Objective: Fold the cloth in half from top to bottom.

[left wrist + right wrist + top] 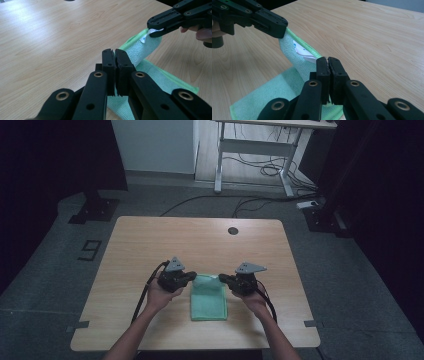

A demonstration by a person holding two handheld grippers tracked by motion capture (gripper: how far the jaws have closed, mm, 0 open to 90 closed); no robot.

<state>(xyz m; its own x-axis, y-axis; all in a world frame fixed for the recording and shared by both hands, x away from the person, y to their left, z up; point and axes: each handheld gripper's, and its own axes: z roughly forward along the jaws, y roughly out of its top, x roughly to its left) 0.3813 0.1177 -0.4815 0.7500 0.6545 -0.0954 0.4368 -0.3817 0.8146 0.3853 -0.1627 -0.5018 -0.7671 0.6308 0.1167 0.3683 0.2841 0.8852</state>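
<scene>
A green towel [209, 301] lies folded on the wooden table [150, 245], its far edge lifted off the surface. My left gripper [193, 277] is shut on the towel's far left corner, and in the left gripper view the closed jaws [115, 58] pinch the cloth [146, 47]. My right gripper [222, 278] is shut on the far right corner, next to a white label [300, 52] sewn on the towel [289, 47]. Each gripper view shows the other gripper clamped on its corner: the right gripper [155, 33] and the left gripper [280, 31].
A round cable hole [233, 230] sits near the table's far edge. Bare wood surrounds the towel on all sides. Beyond the table stand a white desk frame [257, 150], loose floor cables [250, 202] and two black stand bases [94, 210].
</scene>
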